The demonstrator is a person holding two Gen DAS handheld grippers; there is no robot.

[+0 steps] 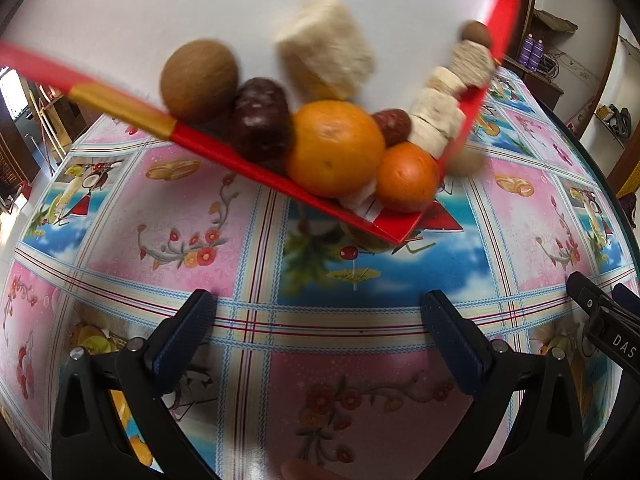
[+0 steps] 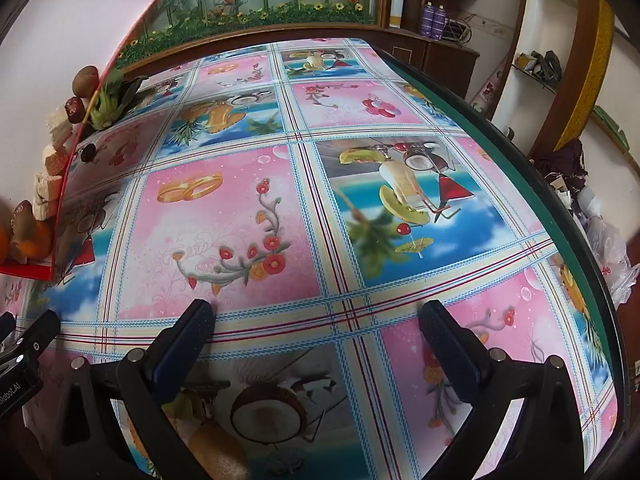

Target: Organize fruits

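While spread wide and empty, left gripper (image 1: 316,320) faced red tray (image 1: 224,148) straight ahead, oranges (image 1: 336,148) at its nearest corner; right gripper (image 2: 316,324), likewise open, further off.

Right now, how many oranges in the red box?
2 visible. The large orange sits mid-box against the red box front wall; the smaller orange is beside it at the low corner. Others may be hidden behind the pile.
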